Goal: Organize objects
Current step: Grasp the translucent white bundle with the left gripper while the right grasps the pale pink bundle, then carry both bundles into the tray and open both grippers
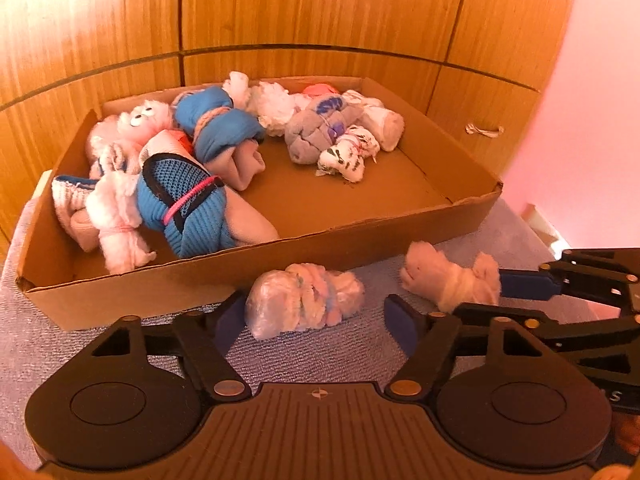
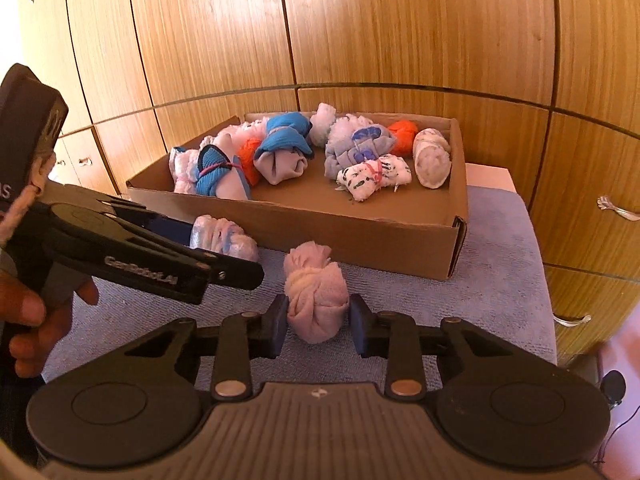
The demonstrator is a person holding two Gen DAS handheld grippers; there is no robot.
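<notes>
A pale white, pink and blue rolled bundle (image 1: 304, 300) lies on the blue-grey cloth just in front of the cardboard box (image 1: 280, 252). It sits between the fingers of my left gripper (image 1: 316, 322). The left pad is against it, while the right pad stands a little apart from it. My right gripper (image 2: 319, 330) is shut on a pink rolled bundle (image 2: 316, 304) tied round its middle, which rests on the cloth. In the left wrist view the same pink bundle (image 1: 452, 280) shows at the right. Several tied sock bundles fill the box (image 2: 320, 216).
The blue-grey cloth (image 2: 500, 272) covers a small surface whose right edge drops off. Wooden cupboard doors (image 2: 360, 40) with metal handles (image 2: 616, 208) rise close behind the box. A person's hand (image 2: 32, 316) holds the left gripper's grip. The box floor (image 1: 320, 196) is bare at the front right.
</notes>
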